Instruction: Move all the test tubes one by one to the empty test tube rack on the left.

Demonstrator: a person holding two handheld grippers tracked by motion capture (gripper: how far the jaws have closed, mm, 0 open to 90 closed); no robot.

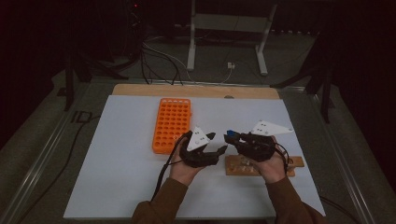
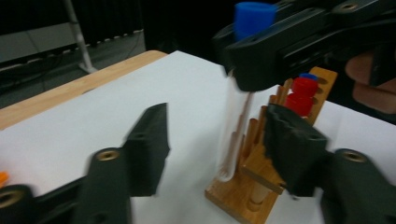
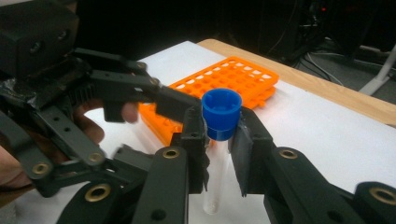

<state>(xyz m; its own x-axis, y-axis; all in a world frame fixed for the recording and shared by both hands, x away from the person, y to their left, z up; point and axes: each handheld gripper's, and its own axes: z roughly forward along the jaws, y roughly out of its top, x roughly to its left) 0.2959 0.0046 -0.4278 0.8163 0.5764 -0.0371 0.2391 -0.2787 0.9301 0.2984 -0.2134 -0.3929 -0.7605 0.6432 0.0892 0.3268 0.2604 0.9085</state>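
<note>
A clear test tube (image 2: 233,130) with a blue cap (image 3: 222,112) hangs upright above the white mat. My right gripper (image 3: 219,140) is shut on it just under the cap, also seen from above (image 1: 229,137). My left gripper (image 2: 219,140) stands open with a jaw on each side of the tube's lower part, and neither pad touches the glass. In the high view the left gripper (image 1: 218,142) sits close to the left of the right one. One of the left gripper's fingers (image 3: 170,101) reaches in beside the cap.
An orange tube rack (image 1: 172,125) lies on the white mat (image 1: 126,177) to the left of both hands. A wooden rack (image 2: 261,172) with red-capped tubes (image 2: 301,95) stands under the right hand. Cables and a metal stand are on the floor beyond the table.
</note>
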